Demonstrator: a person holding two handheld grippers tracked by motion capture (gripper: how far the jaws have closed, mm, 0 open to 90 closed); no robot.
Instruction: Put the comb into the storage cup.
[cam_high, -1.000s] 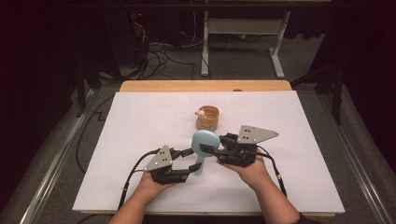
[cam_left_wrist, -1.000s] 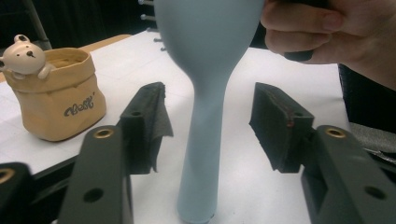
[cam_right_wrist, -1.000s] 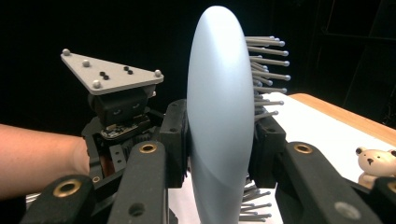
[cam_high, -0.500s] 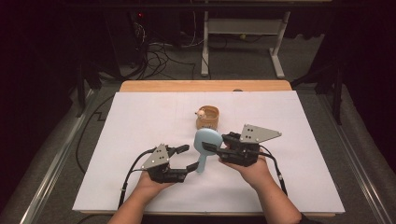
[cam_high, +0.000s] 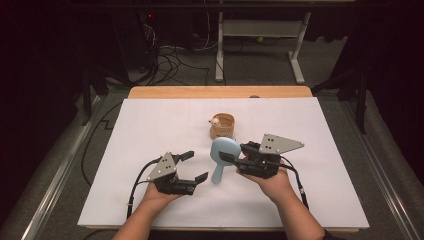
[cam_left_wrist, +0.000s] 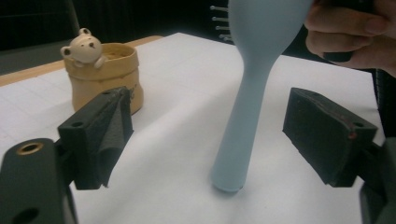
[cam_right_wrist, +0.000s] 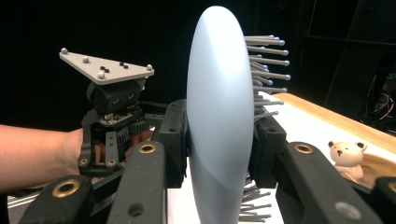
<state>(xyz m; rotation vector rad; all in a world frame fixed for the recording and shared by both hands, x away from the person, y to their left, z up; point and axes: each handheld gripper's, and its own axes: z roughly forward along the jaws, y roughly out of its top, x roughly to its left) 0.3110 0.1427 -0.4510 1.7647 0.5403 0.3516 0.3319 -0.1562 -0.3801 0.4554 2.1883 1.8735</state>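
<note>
The pale blue hairbrush (cam_high: 222, 156) stands near the middle of the white table (cam_high: 150, 125), handle tip resting on the sheet, head up. My right gripper (cam_right_wrist: 219, 140) clamps the head from the brush's three o'clock, one pad on the smooth back, one among the bristles. My left gripper (cam_high: 194, 167), at the brush's eight o'clock, has just been opening; its jaws stand wide either side of the handle, touching nothing. At twelve o'clock, just beyond the brush, sits a tan pot with a bear (cam_high: 222, 125).
</note>
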